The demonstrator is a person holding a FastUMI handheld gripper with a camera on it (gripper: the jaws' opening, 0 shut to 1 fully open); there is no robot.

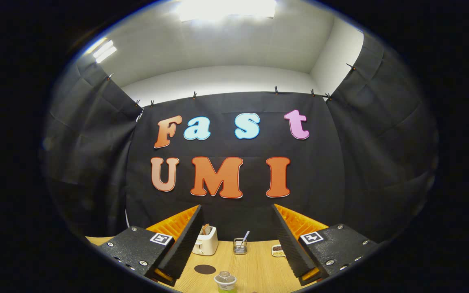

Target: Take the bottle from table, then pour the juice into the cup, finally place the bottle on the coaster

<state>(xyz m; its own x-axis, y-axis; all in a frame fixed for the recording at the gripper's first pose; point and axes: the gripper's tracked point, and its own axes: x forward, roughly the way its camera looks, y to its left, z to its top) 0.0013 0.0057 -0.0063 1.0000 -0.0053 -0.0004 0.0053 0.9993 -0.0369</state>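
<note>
Gripper view, inventory at this moment:

- Claw (236, 240): your two fingers stand wide apart with nothing between them, raised above the desk and pointed mostly at the booth wall.
- Bottle (225, 281): a clear neck over a green body, standing on the desk at 6 o'clock from the midpoint of the fingers, low between them and nearer to you than their tips.
- Coaster (204, 269): a dark round disc lying flat on the desk (255, 266), at about 10 o'clock from the bottle, near it but apart.
- Toaster (206, 241): white, beside your left finger at the far side of the desk.
- Wire holder (240, 245): small, with a utensil standing in it, at 12 o'clock from the bottle.
- Small dish (277, 250): beside your right finger; contents too small to tell.
- Cup: none that I can pick out.

Step in hand: the first one, taking the bottle; it is not yet gripped. Next move, by my judgement: tip the claw downward, lower it so the bottle sits between the fingers, then close on the body below the neck.
</note>
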